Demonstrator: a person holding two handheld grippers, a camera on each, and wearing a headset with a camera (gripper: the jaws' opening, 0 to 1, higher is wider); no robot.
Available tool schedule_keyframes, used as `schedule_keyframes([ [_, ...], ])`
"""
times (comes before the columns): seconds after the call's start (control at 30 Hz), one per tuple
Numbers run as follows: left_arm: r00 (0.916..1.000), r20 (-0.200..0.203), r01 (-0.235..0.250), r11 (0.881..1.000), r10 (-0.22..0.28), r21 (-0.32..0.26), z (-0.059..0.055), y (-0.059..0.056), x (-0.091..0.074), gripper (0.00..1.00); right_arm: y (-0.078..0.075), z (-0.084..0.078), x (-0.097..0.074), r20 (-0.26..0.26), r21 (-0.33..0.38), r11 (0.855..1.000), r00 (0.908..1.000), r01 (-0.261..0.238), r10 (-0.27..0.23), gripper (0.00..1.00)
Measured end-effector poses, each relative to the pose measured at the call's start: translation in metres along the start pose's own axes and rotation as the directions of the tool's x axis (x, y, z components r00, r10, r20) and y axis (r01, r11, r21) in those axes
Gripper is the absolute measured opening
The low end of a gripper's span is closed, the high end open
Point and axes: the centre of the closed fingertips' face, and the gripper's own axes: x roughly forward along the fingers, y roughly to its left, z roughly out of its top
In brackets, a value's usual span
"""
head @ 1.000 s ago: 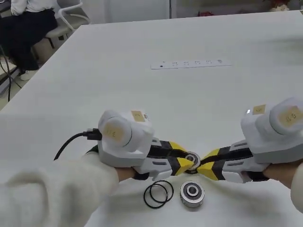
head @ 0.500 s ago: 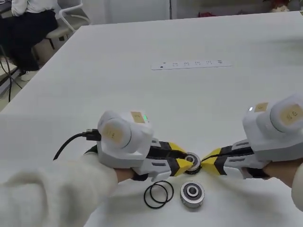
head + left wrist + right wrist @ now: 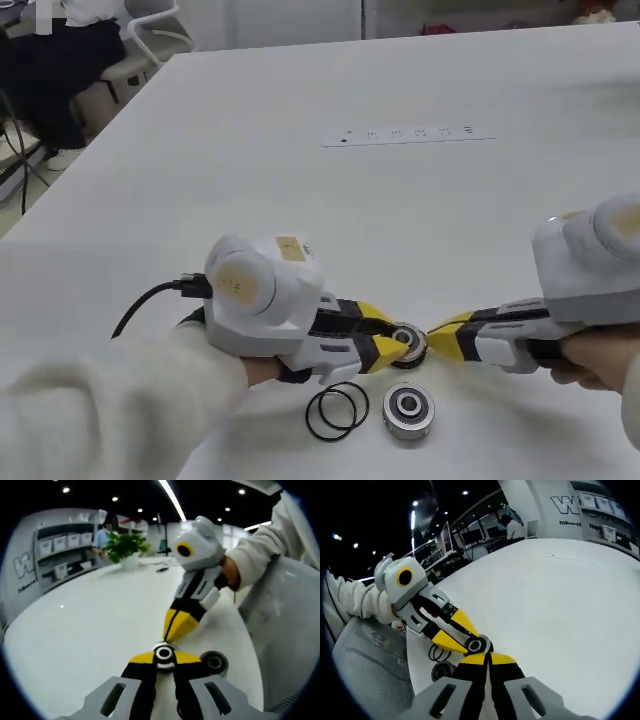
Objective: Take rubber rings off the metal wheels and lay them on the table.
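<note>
Left claw (image 3: 398, 346) clenches the metal wheel (image 3: 407, 342) by the worktop's (image 3: 300, 200) near edge. Right claw (image 3: 437, 346), jaws pinched together, meets it tip-on from the right, so the pull should run rightward. Two rubber rings (image 3: 335, 410) lie nearer that edge.

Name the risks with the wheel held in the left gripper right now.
The left gripper holds the wheel only at its jaw tips; a pull from the right gripper could tug it loose. If dropped, it might knock the loose rings or the second wheel lying close by.
</note>
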Motion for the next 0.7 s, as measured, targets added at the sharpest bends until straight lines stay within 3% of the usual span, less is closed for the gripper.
schedule_keyframes([
  [0.2, 1.0, 0.001, -0.002, 1.0, 0.002, 0.003, -0.0002, 0.0002, -0.0001, 0.14, 0.0015, -0.0008, 0.0007, -0.006, -0.019, 1.0, 1.0, 0.007, -0.007, 0.0],
  [0.27, 1.0, 0.001, -0.004, 1.0, 0.004, 0.004, -0.0002, 0.0001, 0.0, 0.13, 0.0068, 0.0015, 0.0015, 0.005, -0.008, 1.0, 0.9999, -0.015, 0.015, 0.0],
  [0.33, 1.0, 0.0, -0.005, 1.0, 0.005, 0.01, -0.0004, 0.0001, -0.0003, 0.13, 0.006, 0.0009, 0.0016, -0.007, -0.037, 0.999, 1.0, 0.006, -0.006, 0.0],
  [0.7, 1.0, -0.002, -0.008, 1.0, 0.008, 0.015, -0.001, 0.0004, -0.0008, 0.13, 0.0092, 0.0027, 0.0034, -0.004, -0.031, 1.0, 1.0, -0.001, 0.001, 0.0],
])
